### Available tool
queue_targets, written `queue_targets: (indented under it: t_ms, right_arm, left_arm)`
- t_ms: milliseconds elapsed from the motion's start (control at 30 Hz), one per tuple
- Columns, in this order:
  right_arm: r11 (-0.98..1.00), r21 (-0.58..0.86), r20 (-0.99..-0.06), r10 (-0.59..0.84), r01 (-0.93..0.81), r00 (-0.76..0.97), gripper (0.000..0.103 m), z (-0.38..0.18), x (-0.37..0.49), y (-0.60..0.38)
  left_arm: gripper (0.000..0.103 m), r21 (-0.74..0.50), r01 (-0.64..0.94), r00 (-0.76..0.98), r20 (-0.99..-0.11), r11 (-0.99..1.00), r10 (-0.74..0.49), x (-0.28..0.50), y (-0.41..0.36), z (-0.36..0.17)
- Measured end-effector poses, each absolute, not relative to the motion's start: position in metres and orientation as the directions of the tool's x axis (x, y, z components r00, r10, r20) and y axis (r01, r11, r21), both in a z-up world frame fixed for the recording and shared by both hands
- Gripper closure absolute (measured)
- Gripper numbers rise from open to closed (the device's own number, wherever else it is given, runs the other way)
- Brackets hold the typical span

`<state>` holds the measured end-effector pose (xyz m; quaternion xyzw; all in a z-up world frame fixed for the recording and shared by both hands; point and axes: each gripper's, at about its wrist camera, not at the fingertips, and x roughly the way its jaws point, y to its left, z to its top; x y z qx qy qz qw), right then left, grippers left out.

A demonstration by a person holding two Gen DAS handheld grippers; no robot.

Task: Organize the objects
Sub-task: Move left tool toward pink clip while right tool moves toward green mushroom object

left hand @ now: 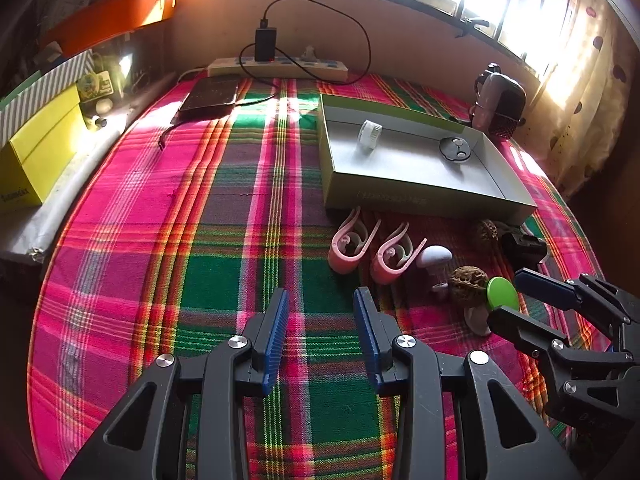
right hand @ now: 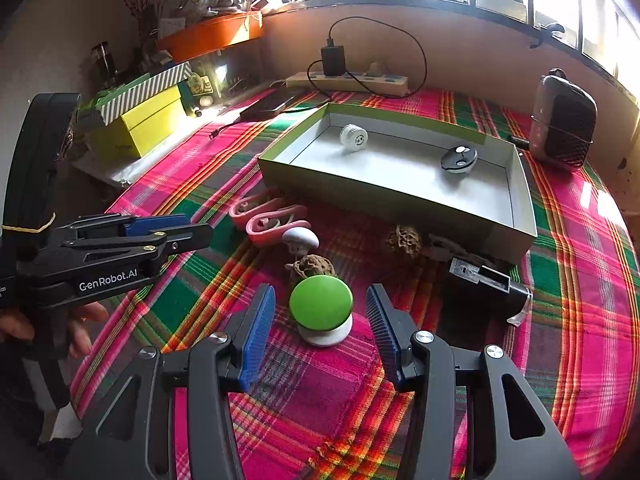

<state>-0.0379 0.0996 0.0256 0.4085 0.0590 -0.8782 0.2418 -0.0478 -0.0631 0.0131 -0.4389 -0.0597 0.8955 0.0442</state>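
Two tools stand before us, both with jaws apart and gripping nothing. Between the right tool (right hand: pixel 320 320) fingers we see the green-topped button (right hand: pixel 321 307) resting on the plaid table (right hand: pixel 580 280), touching neither pad. The left tool (left hand: pixel 321 322) hovers over bare cloth. Beyond lie walnuts (right hand: pixel 312 266), pink clips (right hand: pixel 268 220), then the tray (right hand: pixel 400 196).
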Motion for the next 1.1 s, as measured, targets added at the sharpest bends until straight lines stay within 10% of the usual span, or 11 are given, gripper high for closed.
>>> queue_targets:
  t_ms: [1100]
  right_arm:
    - [-0.904,0.077,-0.743,-0.333,0.42,-0.58,0.068,0.021,-0.042,0.117]
  left_arm:
    - [0.071,-0.092,-0.111,-0.596,-0.791,-0.99,0.14,-0.081,-0.052,0.006]
